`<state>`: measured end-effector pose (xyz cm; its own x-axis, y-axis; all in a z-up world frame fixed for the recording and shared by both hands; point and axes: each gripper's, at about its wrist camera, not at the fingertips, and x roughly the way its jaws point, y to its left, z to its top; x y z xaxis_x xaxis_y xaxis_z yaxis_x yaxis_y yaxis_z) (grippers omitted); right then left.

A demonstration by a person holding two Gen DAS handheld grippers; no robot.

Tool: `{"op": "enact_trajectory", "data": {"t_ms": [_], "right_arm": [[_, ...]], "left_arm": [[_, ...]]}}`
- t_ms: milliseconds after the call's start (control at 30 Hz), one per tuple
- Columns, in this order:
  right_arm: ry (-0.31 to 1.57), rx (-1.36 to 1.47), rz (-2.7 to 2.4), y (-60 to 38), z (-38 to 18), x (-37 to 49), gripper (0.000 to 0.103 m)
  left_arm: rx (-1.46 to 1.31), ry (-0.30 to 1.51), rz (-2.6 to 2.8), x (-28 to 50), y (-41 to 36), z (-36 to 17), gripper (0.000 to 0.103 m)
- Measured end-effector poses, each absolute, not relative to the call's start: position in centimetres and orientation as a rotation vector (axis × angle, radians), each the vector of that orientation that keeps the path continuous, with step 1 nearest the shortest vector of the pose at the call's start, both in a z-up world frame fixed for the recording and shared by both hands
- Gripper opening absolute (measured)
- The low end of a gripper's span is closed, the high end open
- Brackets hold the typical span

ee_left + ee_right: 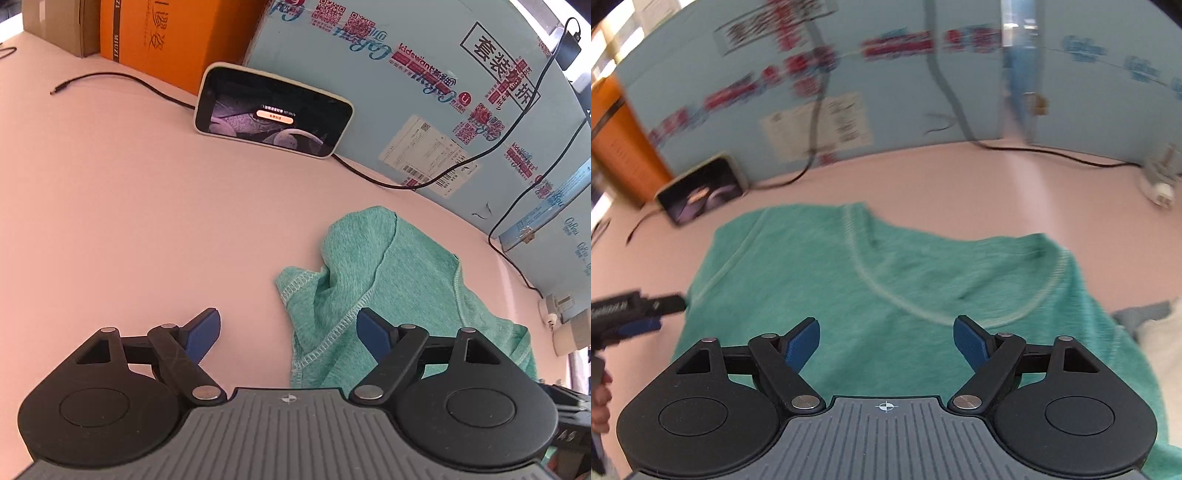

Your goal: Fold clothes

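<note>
Green shirt on pink table (rumpled), left gripper and right gripper jaws spread, empty

One green garment lies on the single pink table, right of centre in the left wrist view. Two tools are in play: the left tool at the bottom of its own frame, the right tool at the bottom of its own, each with two blue pads spread apart. One phone stands at upper centre. Boxes number three: one orange box, one brown box, one large blue box. One white plug adapter sits at the right edge.
</note>
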<state>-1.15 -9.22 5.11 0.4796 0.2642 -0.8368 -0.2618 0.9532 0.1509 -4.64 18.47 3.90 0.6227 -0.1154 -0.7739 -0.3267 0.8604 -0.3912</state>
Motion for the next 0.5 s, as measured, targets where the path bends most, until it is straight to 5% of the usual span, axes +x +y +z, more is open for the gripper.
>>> {"op": "enact_trajectory", "data": {"t_ms": [333,467,500], "right_arm": [[1.16,-0.14,0.358,-6.0,2.1,-2.2,0.09],[1.165,-0.144,0.358,-6.3,1.9,-2.1,0.095],[1.166,-0.144,0.36,-6.4,1.9,-2.1,0.096]], "left_arm": [[-0.707,0.782,0.166,-4.3,18.9,2.7,0.071],[-0.651,0.796,0.273,-3.7,18.6,2.6,0.013],[-0.617,0.805,0.288,-3.5,18.4,2.7,0.01]]}}
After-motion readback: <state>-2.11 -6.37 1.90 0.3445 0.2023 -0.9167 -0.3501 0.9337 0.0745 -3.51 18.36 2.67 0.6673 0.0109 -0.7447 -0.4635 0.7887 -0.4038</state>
